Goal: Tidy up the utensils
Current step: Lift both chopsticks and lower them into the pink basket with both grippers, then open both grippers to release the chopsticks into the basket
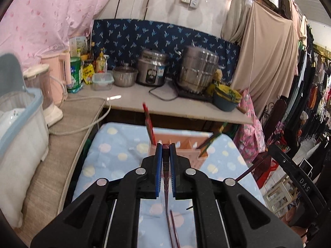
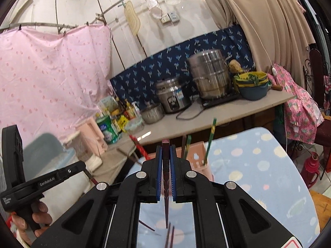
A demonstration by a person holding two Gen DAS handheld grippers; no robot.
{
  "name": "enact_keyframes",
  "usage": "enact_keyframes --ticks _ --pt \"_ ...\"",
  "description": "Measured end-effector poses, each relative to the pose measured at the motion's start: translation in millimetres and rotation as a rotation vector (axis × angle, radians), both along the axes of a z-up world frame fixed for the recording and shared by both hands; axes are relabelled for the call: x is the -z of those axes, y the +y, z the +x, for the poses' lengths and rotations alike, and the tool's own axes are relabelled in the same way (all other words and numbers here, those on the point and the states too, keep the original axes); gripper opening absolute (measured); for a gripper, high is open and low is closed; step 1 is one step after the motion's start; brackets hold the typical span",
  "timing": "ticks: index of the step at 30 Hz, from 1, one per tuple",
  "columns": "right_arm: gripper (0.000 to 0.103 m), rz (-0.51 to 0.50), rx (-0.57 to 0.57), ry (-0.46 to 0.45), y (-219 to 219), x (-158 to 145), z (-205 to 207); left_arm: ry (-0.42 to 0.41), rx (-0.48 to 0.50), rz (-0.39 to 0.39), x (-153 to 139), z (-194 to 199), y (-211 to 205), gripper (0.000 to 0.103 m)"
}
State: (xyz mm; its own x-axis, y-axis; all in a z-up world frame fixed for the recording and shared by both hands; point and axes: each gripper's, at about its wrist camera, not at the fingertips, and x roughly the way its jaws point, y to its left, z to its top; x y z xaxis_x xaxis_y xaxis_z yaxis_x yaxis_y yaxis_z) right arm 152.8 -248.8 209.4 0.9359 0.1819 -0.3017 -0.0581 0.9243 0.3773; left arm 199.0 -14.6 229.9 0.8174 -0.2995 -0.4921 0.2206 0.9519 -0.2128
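A pink utensil holder [image 1: 186, 142] stands on the dotted blue cloth [image 1: 115, 150], with red chopsticks [image 1: 149, 122] in its left slot and green ones [image 1: 213, 138] at its right. My left gripper [image 1: 166, 146] is shut on a dark maroon chopstick [image 1: 166, 177], held just before the holder. My right gripper [image 2: 166, 147] is shut on another dark maroon chopstick [image 2: 166, 186] above the cloth, near the holder [image 2: 196, 157]. Loose dark chopsticks [image 1: 172, 229] lie on the cloth below; they also show in the right wrist view [image 2: 168, 235].
A counter [image 1: 132, 101] behind holds a rice cooker [image 1: 152, 70], steel pot [image 1: 197, 70], bowls and bottles. A white-and-blue plastic bin [image 1: 18, 124] and blender [image 1: 44, 91] stand at left. Clothes racks [image 1: 310, 82] stand at right. The left gripper's handle [image 2: 31, 184] shows in the right wrist view.
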Motion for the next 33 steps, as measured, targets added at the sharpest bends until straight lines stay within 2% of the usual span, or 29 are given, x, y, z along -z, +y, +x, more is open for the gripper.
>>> enact_keyframes --ticks 8,14,18,22,27,33 --pt "0.007 0.058 0.027 -0.095 -16.5 -48.3 53.6 -0.131 -0.054 -0.046 -56.7 44.3 -3.8 0.007" --pt "0.007 0.077 0.053 -0.12 -20.2 -57.8 93.2 -0.205 -0.108 -0.054 -71.9 80.0 -7.5 0.007" --pt "0.007 0.057 0.061 -0.1 -19.2 -47.6 116.0 -0.198 -0.126 -0.03 -59.5 98.0 -12.4 0.007" --pt "0.007 0.025 0.068 -0.05 -18.8 -25.6 133.5 -0.148 -0.124 -0.027 -34.0 111.3 -12.5 0.007" --pt "0.007 0.015 0.065 0.019 -17.7 6.0 147.2 -0.102 -0.118 -0.014 -8.9 118.1 -14.7 0.007" --pt "0.007 0.025 0.031 0.077 -13.1 27.0 154.7 -0.076 -0.114 0.003 6.2 119.9 -16.8 0.007"
